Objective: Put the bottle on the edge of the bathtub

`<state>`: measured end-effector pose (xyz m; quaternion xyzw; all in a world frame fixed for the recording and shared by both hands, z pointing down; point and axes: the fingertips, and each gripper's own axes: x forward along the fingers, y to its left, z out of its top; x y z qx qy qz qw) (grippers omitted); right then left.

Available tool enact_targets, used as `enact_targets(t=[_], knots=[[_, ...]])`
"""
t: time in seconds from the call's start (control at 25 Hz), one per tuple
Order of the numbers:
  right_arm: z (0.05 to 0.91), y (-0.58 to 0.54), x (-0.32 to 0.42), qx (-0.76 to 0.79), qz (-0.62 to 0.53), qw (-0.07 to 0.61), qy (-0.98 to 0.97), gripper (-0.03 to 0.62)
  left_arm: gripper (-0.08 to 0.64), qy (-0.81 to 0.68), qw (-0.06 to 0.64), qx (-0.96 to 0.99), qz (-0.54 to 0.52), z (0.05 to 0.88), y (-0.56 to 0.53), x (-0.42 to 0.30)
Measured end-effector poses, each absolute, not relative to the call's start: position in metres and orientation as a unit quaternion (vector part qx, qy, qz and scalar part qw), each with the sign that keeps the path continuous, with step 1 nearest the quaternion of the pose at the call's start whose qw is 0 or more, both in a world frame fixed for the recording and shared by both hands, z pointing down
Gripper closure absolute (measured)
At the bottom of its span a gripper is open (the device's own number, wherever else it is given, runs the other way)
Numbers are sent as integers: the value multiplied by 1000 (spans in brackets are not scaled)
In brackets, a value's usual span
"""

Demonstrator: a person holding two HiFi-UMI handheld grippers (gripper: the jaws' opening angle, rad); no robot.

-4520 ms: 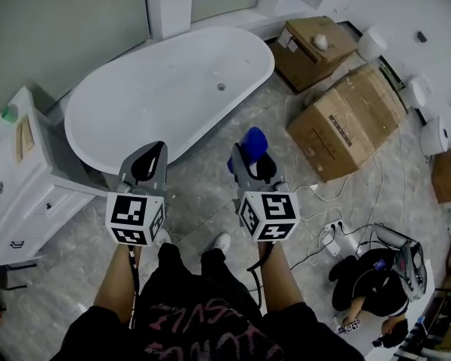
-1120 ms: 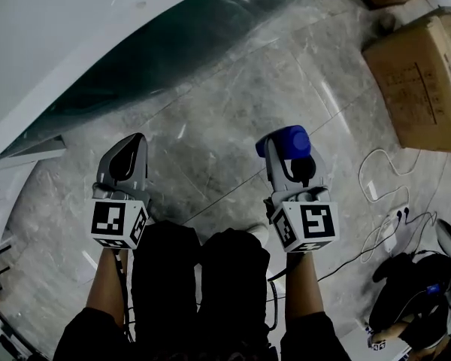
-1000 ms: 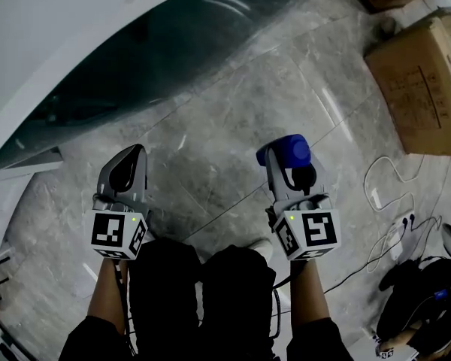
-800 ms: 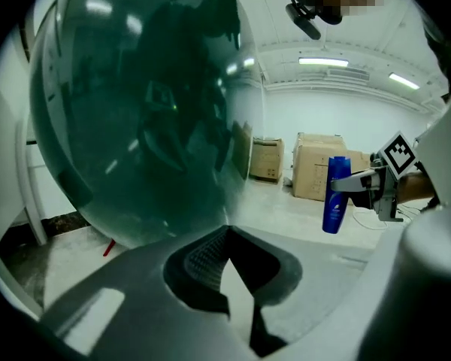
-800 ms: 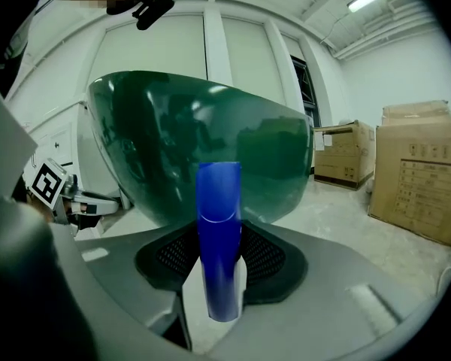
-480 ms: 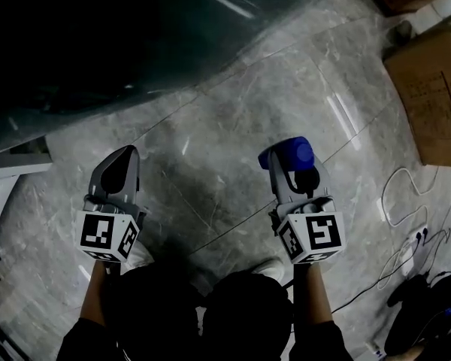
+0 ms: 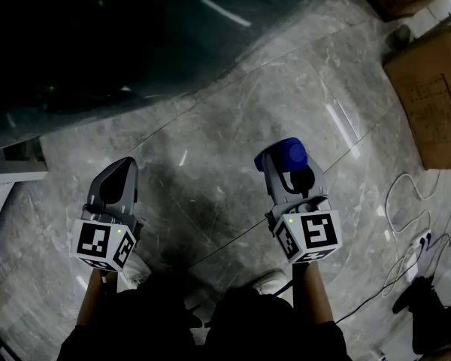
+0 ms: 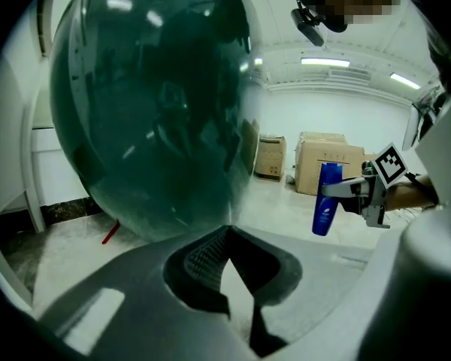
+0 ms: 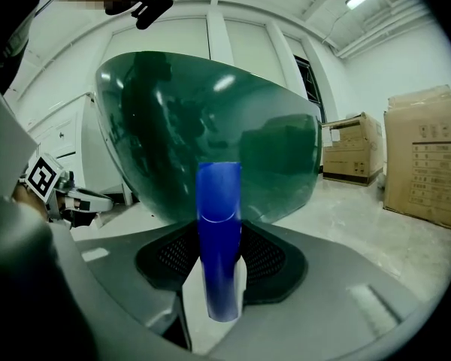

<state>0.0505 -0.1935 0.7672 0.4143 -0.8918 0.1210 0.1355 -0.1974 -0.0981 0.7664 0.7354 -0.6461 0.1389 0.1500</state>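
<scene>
Unfinished bathroom: bathtub (image 7: 98,43), tiled floor (image 7: 233,126), cardboard boxes (image 7: 428,89)

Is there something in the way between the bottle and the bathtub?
Nothing visible. The right gripper holds the bottle upright before the bathtub, with only bare floor between.

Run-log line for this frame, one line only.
left gripper: shut, empty | right gripper: shut on blue bottle, upright | bathtub: ahead of both | placement: not yet done

Grey marble floor (image 7: 233,126), dark bathtub (image 7: 98,36) standing on it, cardboard boxes (image 7: 432,89) at right
</scene>
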Motion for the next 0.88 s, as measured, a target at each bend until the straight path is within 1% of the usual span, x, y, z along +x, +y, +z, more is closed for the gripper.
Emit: enact_targets(t=[0.24, 0.68, 0.88], knots=[[774, -199, 32, 398, 102, 137, -901, 405, 560, -645, 154, 738, 128, 779, -91, -204], [780, -223, -12, 367, 69, 129, -919, 406, 559, -640, 159, 737, 146, 797, -70, -219], [790, -231, -36, 350, 64, 134, -925, 406, 560, -649, 145, 732, 150, 798, -75, -228]])
